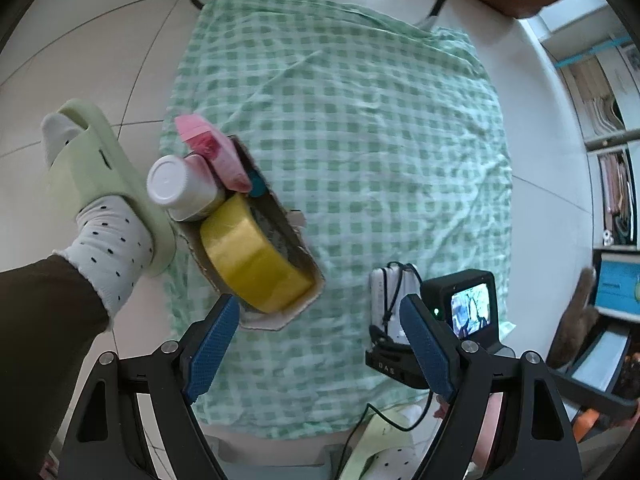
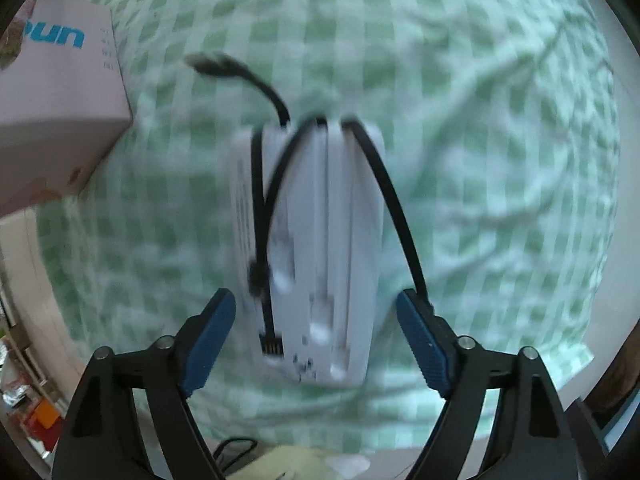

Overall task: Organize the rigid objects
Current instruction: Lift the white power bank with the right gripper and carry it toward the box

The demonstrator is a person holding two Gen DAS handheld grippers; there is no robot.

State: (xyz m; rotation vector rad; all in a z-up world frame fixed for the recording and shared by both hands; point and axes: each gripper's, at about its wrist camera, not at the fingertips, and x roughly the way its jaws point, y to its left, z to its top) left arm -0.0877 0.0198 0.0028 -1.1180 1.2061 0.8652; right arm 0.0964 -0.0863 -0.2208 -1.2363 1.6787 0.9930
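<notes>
left wrist: looks steeply down from well above the checked cloth [image 1: 360,128], box [image 1: 256,216] at left.
right wrist: steeply down, close over the power bank [image 2: 316,248].
shared: cloth, power bank.

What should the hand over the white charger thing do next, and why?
Probably close the right gripper on the white power bank. Its blue fingers stand apart on either side of the power bank with gaps showing, so nothing is gripped. The power bank stands on edge on the green checked cloth, outside the cardboard box where the yellow tape roll already sits.
</notes>
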